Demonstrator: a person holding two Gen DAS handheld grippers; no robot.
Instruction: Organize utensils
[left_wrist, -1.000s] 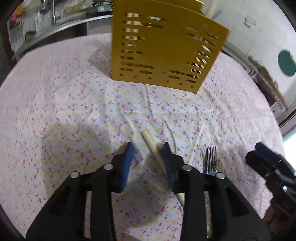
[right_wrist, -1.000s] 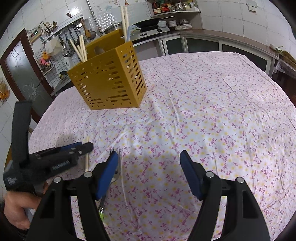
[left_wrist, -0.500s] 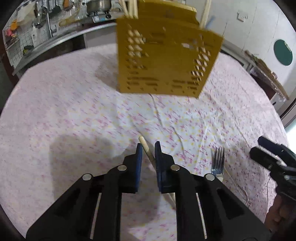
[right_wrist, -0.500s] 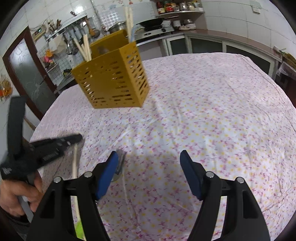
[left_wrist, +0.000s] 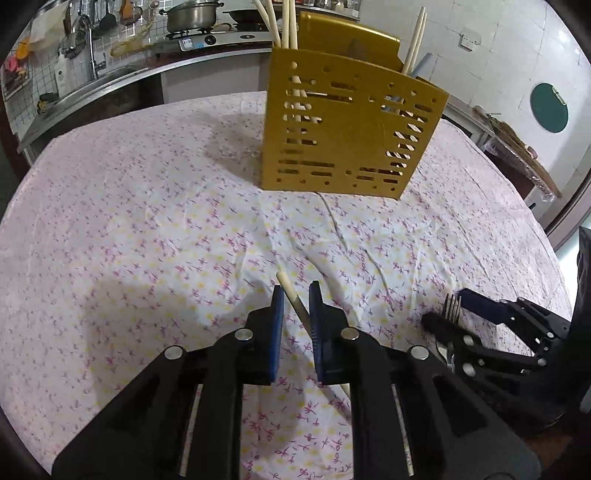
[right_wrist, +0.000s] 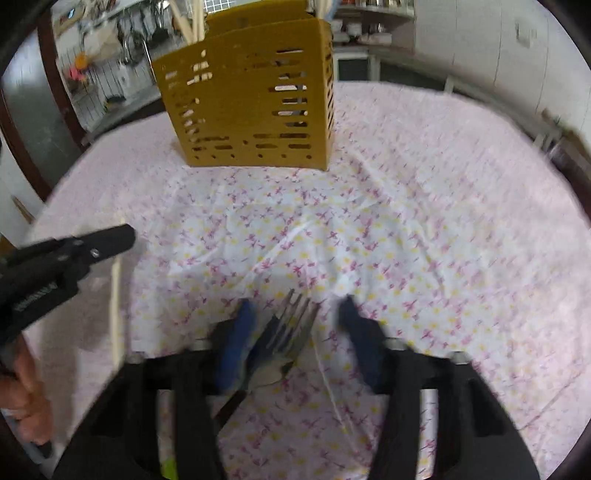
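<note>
Left claw (left_wrist: 295, 299) pinches a chopstick (left_wrist: 291, 295); right claw (right_wrist: 295, 325), spread, straddles the fork (right_wrist: 291, 325); neither yet in the partly filled yellow caddy (left_wrist: 347, 136).

The holder (left_wrist: 351, 133) looks like matt mustard plastic with punched slots. The chopstick (left_wrist: 291, 295) is pale, smooth wood. The fork (right_wrist: 291, 325) is shiny metal. The tablecloth (left_wrist: 147, 221) is thin, creased floral cloth. Gripper pads (left_wrist: 277, 328) look like matt blue rubber.
</note>
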